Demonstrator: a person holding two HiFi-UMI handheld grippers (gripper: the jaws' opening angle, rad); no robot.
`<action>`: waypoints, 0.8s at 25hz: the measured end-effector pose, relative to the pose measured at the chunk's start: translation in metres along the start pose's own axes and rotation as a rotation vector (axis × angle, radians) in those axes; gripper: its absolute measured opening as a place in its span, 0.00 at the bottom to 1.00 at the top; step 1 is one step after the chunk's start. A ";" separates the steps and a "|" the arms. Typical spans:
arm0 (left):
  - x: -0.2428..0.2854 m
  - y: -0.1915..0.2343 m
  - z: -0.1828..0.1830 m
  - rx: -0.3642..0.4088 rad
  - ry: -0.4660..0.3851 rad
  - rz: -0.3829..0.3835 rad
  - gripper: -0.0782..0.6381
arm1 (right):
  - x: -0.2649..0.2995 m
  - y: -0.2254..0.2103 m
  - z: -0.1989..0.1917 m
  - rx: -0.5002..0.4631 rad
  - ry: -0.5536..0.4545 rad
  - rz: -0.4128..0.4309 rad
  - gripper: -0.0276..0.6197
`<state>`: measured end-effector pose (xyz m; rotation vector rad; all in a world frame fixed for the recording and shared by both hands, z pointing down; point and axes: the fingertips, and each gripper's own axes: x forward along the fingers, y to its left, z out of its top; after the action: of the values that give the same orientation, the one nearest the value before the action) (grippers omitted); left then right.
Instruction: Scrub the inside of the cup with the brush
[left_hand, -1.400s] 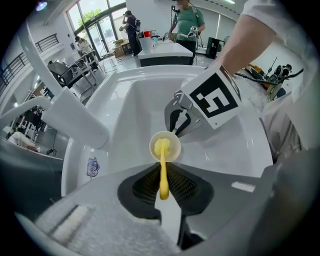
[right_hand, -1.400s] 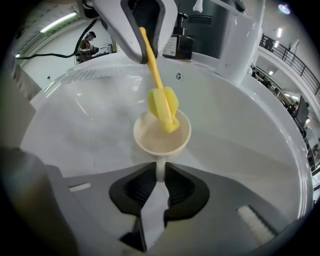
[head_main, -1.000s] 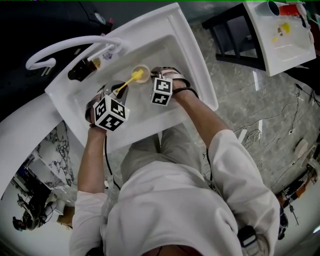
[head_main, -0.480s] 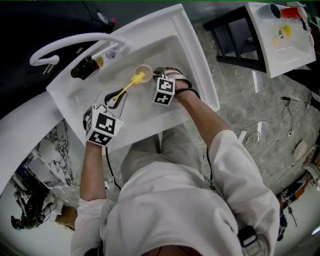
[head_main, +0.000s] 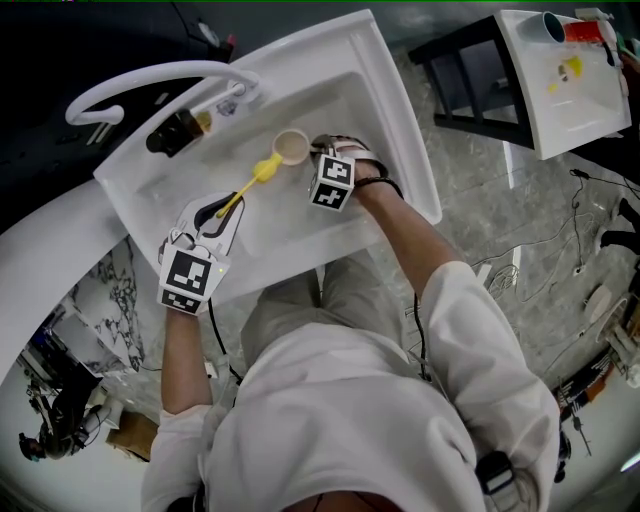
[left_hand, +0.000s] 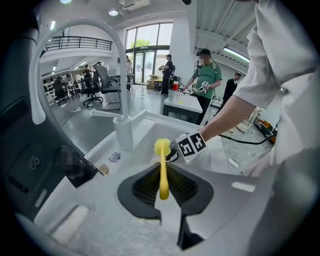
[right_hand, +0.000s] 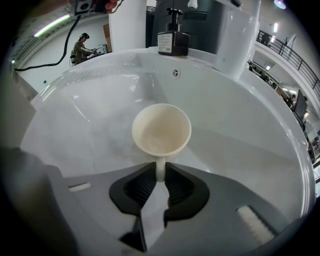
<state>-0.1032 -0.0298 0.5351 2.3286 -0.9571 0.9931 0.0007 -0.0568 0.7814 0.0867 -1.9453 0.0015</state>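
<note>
A cream cup (right_hand: 161, 129) hangs over the white sink (head_main: 375, 120), mouth towards the camera, its inside empty. My right gripper (right_hand: 160, 176) is shut on the cup's handle. In the head view the cup (head_main: 291, 146) lies just left of the right gripper (head_main: 318, 158). My left gripper (left_hand: 163, 181) is shut on the handle of a yellow brush (left_hand: 162, 165), whose head points towards the cup. In the head view the brush (head_main: 253, 179) sits clear of the cup, to its lower left, with the left gripper (head_main: 218, 212) near the sink's front left.
A curved white faucet (head_main: 150, 85) and a dark soap dispenser (head_main: 175, 133) stand at the sink's back rim. A second white sink (head_main: 590, 100) with small items is at the upper right. Cables lie on the marble floor (head_main: 510, 220).
The left gripper has pulled back towards the lower left, drawing the brush head out of the cup. The right gripper and cup have hardly moved.
</note>
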 end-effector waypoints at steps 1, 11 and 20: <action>-0.002 0.000 0.001 -0.004 -0.011 0.001 0.16 | 0.000 0.000 0.000 0.001 0.001 0.000 0.12; -0.031 -0.004 0.011 -0.061 -0.162 -0.009 0.17 | 0.000 0.001 0.000 0.018 0.004 0.003 0.12; -0.034 0.001 0.008 -0.064 -0.172 -0.010 0.17 | -0.001 -0.004 0.006 0.029 -0.004 -0.024 0.13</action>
<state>-0.1174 -0.0210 0.5045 2.3914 -1.0261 0.7566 -0.0041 -0.0611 0.7785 0.1288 -1.9483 0.0139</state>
